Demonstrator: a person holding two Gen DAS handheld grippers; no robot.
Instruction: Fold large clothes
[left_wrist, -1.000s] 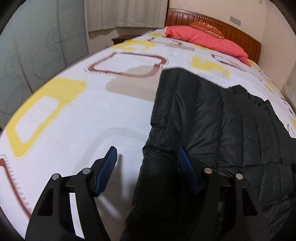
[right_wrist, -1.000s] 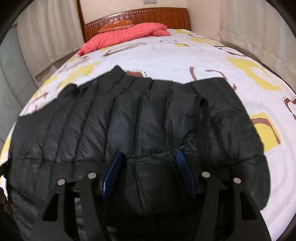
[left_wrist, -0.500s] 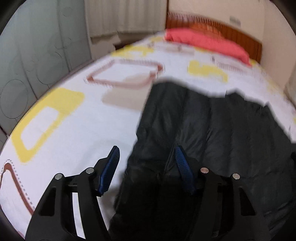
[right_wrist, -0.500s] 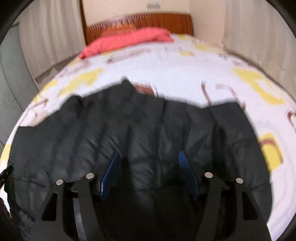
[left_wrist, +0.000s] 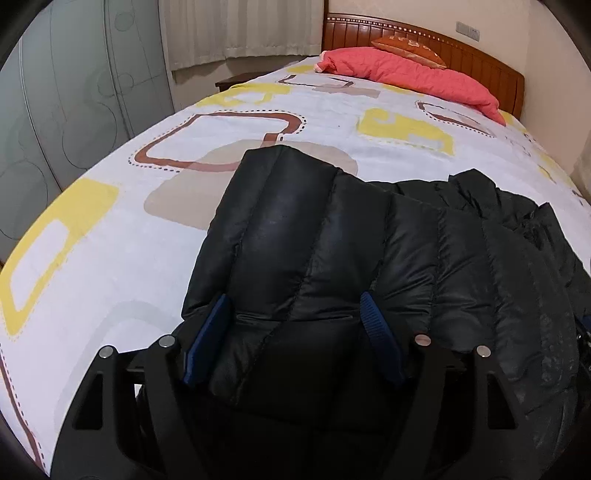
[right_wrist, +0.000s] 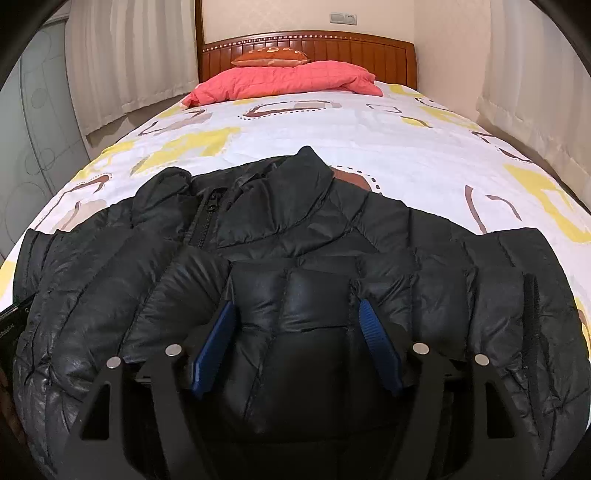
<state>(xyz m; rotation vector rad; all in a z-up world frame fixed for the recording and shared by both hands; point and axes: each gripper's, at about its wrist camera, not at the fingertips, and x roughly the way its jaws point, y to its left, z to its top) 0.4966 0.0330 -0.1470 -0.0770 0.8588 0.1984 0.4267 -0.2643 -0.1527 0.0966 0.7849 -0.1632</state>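
A black quilted puffer jacket (left_wrist: 424, 251) lies across the near end of a bed; in the right wrist view (right_wrist: 295, 229) its collar and zipper point toward the headboard. My left gripper (left_wrist: 293, 306) is open, its blue pads either side of a fold at the jacket's left edge. My right gripper (right_wrist: 297, 314) is open, its blue pads straddling a puffed panel at the jacket's near middle. I cannot tell if the pads touch the fabric.
The bed sheet (left_wrist: 155, 206) is white with yellow and brown shapes. A red quilt (right_wrist: 288, 83) and an orange cushion (right_wrist: 271, 57) lie at the wooden headboard (right_wrist: 369, 46). Curtains (left_wrist: 236, 29) and a frosted wardrobe door (left_wrist: 66, 96) stand at the left.
Both grippers moved in over the jacket; the left one shifted right from the bare sheet onto the jacket's left edge. The jacket looks bunched higher, with collar and zipper now showing. Jaws stay open.
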